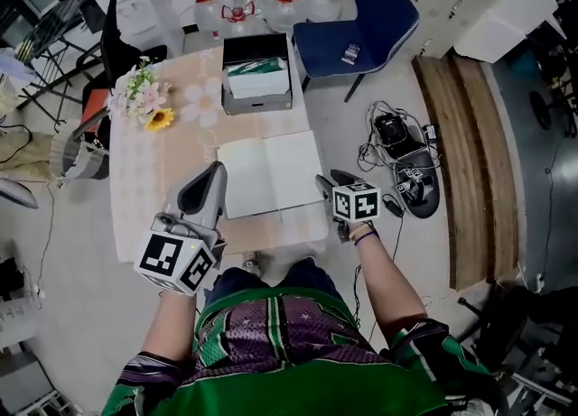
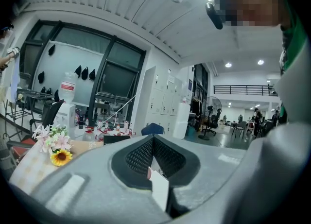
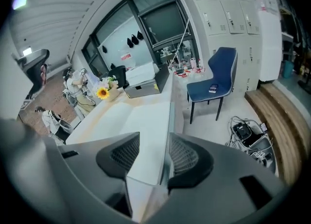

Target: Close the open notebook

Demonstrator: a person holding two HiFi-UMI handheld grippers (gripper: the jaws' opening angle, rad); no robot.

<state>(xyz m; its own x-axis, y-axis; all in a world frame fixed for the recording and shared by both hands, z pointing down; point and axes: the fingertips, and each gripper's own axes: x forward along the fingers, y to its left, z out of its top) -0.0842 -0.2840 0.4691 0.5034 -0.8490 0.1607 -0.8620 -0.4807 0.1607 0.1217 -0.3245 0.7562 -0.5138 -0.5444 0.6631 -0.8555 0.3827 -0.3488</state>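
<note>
Notebook (image 1: pixel 271 171) lies open, right tool (image 3: pixel 149 143) agape astride its edge (left tool (image 2: pixel 153 139) closed).

Right gripper (image 3: pixel 150 155) straddles the open notebook's (image 3: pixel 138 118) near edge, fingers (image 3: pixel 189 157) apart, white page between them. Beyond the notebook sit a sunflower (image 3: pixel 102 93) and a box (image 3: pixel 143 88); a blue chair (image 3: pixel 214 84) stands to its right.
</note>
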